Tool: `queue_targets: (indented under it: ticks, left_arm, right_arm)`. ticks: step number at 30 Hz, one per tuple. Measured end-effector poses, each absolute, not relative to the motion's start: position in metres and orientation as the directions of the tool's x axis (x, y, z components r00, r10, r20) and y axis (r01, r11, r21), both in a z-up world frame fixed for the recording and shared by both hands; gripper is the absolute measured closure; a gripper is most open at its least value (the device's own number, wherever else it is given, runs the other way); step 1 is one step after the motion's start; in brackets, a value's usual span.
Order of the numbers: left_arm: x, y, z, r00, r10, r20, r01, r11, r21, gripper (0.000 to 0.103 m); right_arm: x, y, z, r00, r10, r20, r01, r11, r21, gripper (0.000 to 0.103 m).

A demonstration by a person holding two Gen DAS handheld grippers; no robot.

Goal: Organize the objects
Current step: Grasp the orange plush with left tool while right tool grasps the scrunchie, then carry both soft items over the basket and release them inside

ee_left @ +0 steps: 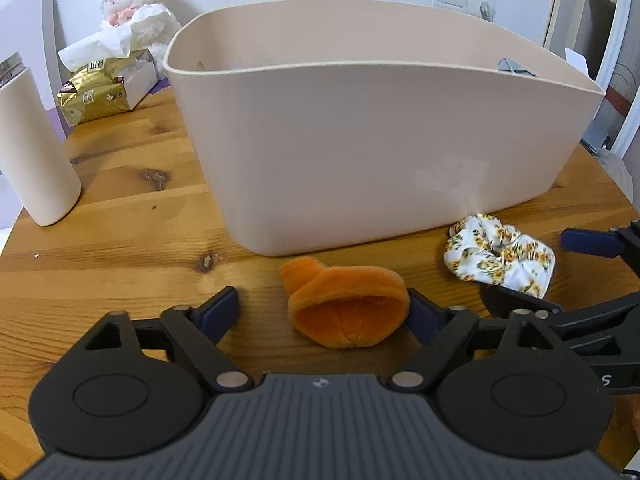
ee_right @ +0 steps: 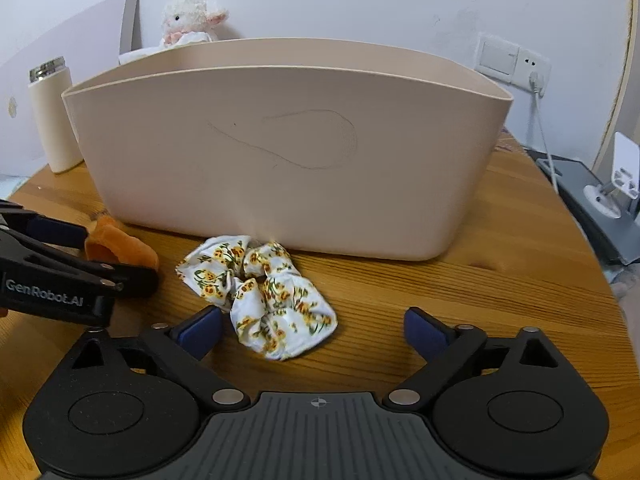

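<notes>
A small orange plush piece (ee_left: 344, 308) lies on the wooden table (ee_left: 120, 240), just in front of a tall beige bin (ee_left: 360, 140). My left gripper (ee_left: 322, 308) is open around it, and its right fingertip touches the plush. From the right wrist view, the orange plush (ee_right: 120, 248) sits between the left gripper's (ee_right: 96, 254) fingers. A white scrunchie with yellow flowers (ee_right: 260, 288) lies before the bin (ee_right: 280, 152). My right gripper (ee_right: 314, 328) stands open around its near end. In the left wrist view the scrunchie (ee_left: 500, 256) lies between the right gripper's (ee_left: 552, 270) fingers.
A cream bottle (ee_left: 32, 148) stands at the left, with a gold tissue pack (ee_left: 100, 92) and a white plush lamb (ee_left: 136, 4) behind it. A grey item (ee_left: 512, 66) peeks over the bin's rim. A wall socket with a plugged cable (ee_right: 516, 64) is at the back right.
</notes>
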State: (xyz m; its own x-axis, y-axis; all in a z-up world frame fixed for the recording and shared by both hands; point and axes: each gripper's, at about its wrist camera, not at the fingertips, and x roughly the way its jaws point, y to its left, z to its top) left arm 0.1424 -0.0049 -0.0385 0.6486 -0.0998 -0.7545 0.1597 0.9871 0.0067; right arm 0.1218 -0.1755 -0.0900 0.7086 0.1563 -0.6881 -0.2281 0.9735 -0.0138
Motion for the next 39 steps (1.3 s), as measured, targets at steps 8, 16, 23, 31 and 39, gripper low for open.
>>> queue_targets:
  ticks: [8, 16, 23, 31, 39]
  left_arm:
    - [0.138, 0.003, -0.032, 0.662, -0.119, -0.74, 0.155, 0.988, -0.02, 0.075]
    - [0.122, 0.009, -0.022, 0.674, -0.15, -0.723, 0.171, 0.984, -0.044, 0.086]
    - [0.106, 0.011, -0.003, 0.71, -0.166, -0.685, 0.192, 0.981, -0.039, 0.086]
    - [0.091, 0.01, 0.022, 0.754, -0.173, -0.634, 0.216, 0.976, -0.01, 0.086]
    - [0.083, 0.01, 0.061, 0.816, -0.178, -0.55, 0.226, 0.974, 0.02, 0.086]
  right_arm:
    - [0.116, -0.165, -0.084, 0.719, 0.197, -0.667, -0.282, 0.959, -0.021, 0.074]
    - [0.106, -0.167, -0.074, 0.736, 0.187, -0.651, -0.282, 0.958, -0.044, 0.083]
    - [0.085, -0.177, -0.054, 0.781, 0.168, -0.601, -0.254, 0.965, -0.06, 0.083]
    - [0.073, -0.189, -0.02, 0.841, 0.148, -0.52, -0.206, 0.977, -0.054, 0.083]
    - [0.073, -0.202, 0.019, 0.892, 0.132, -0.432, -0.162, 0.986, -0.035, 0.083]
